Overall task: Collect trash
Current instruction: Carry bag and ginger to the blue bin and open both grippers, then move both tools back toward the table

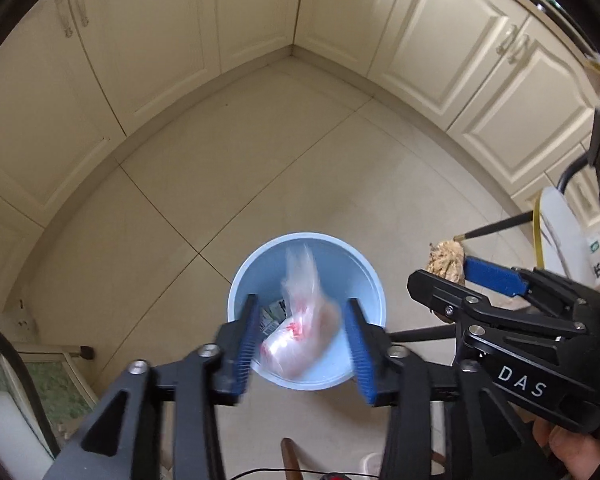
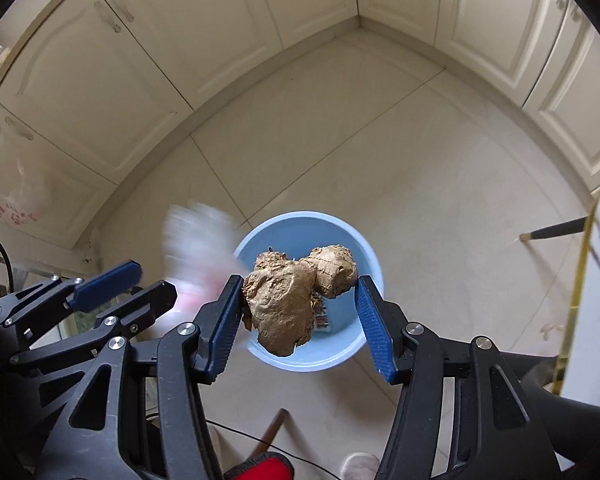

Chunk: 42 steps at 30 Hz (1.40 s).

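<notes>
Below, a blue bin (image 1: 236, 280) stands on beige floor tiles (image 1: 220, 184) beside cream cabinets (image 1: 440, 52).

Light-blue round bin (image 1: 374, 280), upright on the tiled floor, some printed packaging at its bottom. Clear plastic bag (image 1: 300, 328) with red print, blurred, over the bin's opening. Knobbly brown ginger root (image 2: 288, 300), above the bin's mouth.

"DAS" in white on right hand-held gripper (image 1: 446, 276) body, other labels too blurry to read
</notes>
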Each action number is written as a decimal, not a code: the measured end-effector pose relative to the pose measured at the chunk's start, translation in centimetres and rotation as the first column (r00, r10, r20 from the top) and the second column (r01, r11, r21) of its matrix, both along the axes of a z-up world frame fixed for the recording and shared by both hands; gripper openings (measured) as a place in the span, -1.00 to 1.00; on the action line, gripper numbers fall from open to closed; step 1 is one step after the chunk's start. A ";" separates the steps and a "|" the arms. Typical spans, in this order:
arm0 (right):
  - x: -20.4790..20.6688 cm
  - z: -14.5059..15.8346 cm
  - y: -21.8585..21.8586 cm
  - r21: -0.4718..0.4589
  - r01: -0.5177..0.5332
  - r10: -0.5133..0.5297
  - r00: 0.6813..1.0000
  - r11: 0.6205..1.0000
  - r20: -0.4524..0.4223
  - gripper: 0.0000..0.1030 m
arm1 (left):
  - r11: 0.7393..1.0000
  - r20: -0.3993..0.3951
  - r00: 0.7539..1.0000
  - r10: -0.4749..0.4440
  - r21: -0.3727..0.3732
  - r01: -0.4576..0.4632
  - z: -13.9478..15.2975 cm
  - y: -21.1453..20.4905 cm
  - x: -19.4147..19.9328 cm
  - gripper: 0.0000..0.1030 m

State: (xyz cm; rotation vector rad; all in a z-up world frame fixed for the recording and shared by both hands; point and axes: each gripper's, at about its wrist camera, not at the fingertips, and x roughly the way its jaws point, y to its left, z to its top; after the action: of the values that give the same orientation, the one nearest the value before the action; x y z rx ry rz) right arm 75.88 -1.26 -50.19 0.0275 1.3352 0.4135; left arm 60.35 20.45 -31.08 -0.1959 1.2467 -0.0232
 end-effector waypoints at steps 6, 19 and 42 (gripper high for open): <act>0.1 -0.2 -0.2 0.052 0.002 -0.002 1.000 0.999 -0.010 0.09 | 0.999 0.026 0.998 0.049 0.001 -0.049 1.0 -0.2 -0.3 0.00; -3.6 10.7 0.2 0.077 -0.026 0.011 0.981 0.997 0.193 0.63 | 0.982 0.270 0.953 0.141 0.083 -0.169 12.4 -2.2 -8.0 0.08; -29.4 44.7 -10.3 0.095 0.177 -0.173 0.508 0.980 0.844 1.00 | 0.982 0.860 0.508 -0.048 0.133 -0.133 29.4 -22.7 -33.8 0.98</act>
State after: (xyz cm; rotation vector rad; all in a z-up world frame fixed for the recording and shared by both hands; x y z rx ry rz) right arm 46.44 -11.56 -5.51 -0.0420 0.3235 0.1871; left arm 26.53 -2.29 -1.68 -0.0287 0.2050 0.0368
